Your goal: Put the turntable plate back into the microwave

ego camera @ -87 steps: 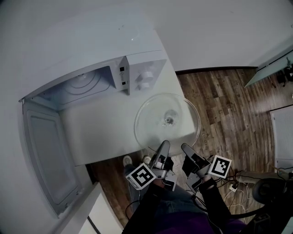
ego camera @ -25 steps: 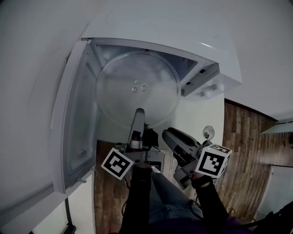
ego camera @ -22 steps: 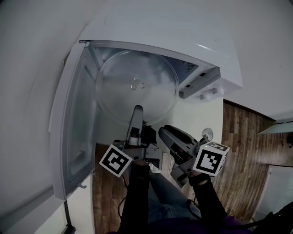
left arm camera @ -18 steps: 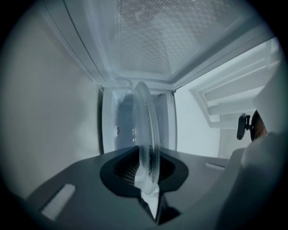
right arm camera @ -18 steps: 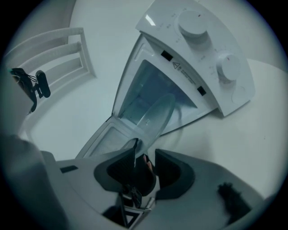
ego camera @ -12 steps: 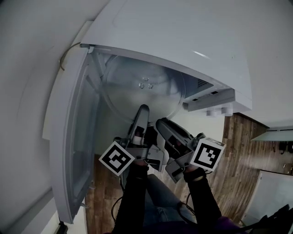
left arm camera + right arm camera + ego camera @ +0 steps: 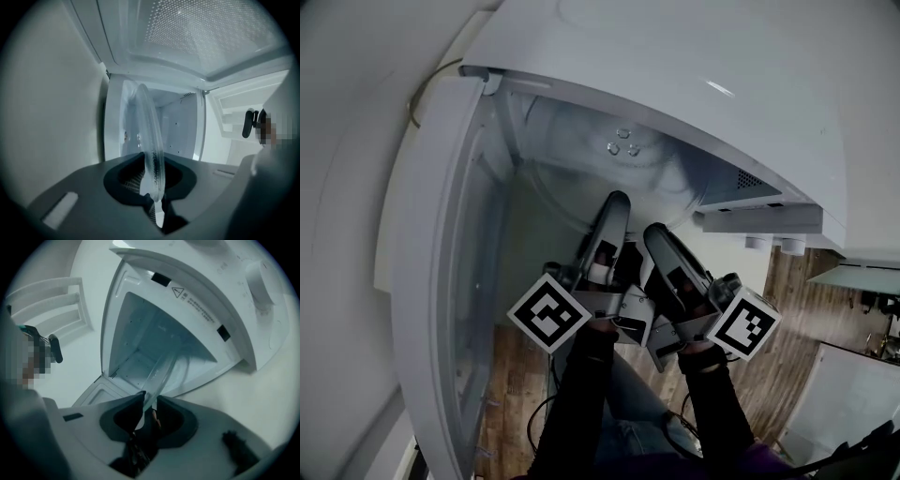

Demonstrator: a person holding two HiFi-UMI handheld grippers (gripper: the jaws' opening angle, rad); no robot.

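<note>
Now that right gripper (image 7: 656,234) jaws have just pinched the plate (image 7: 623,161) rim like left gripper's (image 7: 616,202), plate sits deeper in microwave (image 7: 694,75).

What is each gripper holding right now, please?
Left gripper: closed on the clear round glass turntable plate.
Right gripper: jaws just closed further, onto the same plate.

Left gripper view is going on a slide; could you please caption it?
Left hand-held gripper clamps the glass turntable plate edge-on, facing the open microwave cavity.

White microwave (image 7: 675,75), clear turntable plate (image 7: 572,187)
</note>
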